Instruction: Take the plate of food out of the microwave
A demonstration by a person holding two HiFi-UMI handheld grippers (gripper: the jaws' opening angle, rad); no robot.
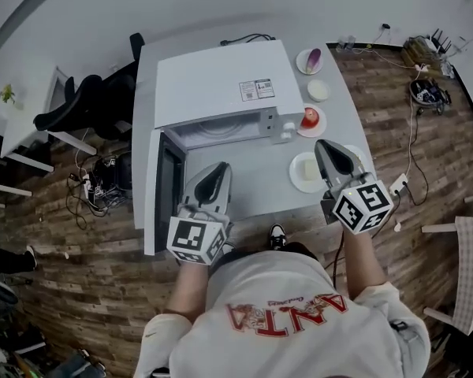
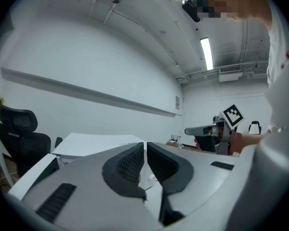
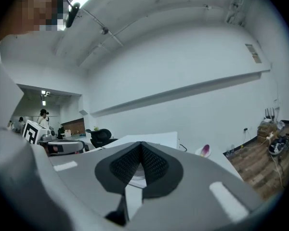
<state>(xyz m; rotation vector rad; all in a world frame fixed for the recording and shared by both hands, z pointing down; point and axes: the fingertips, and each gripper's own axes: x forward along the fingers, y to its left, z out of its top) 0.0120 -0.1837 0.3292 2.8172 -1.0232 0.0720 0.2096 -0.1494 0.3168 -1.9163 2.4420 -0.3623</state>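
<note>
A white microwave (image 1: pixel 221 81) stands at the back of the grey table (image 1: pixel 252 179), its door (image 1: pixel 169 191) swung open to the left. Only a pale floor shows in its cavity (image 1: pixel 221 128). A white plate with pale food (image 1: pixel 306 172) rests on the table to the right, just left of my right gripper (image 1: pixel 324 145). That gripper is shut and empty, its pads (image 3: pixel 154 165) meeting at the tip. My left gripper (image 1: pixel 221 167) hovers over the table in front of the open door, also shut with nothing between its pads (image 2: pixel 130 162).
Along the table's right side stand a plate with a red item (image 1: pixel 310 119), a small white bowl (image 1: pixel 318 90) and a plate with a purple item (image 1: pixel 310 60). A black office chair (image 1: pixel 87 105) is at the left. Cables and a power strip (image 1: pixel 398 184) lie on the wooden floor.
</note>
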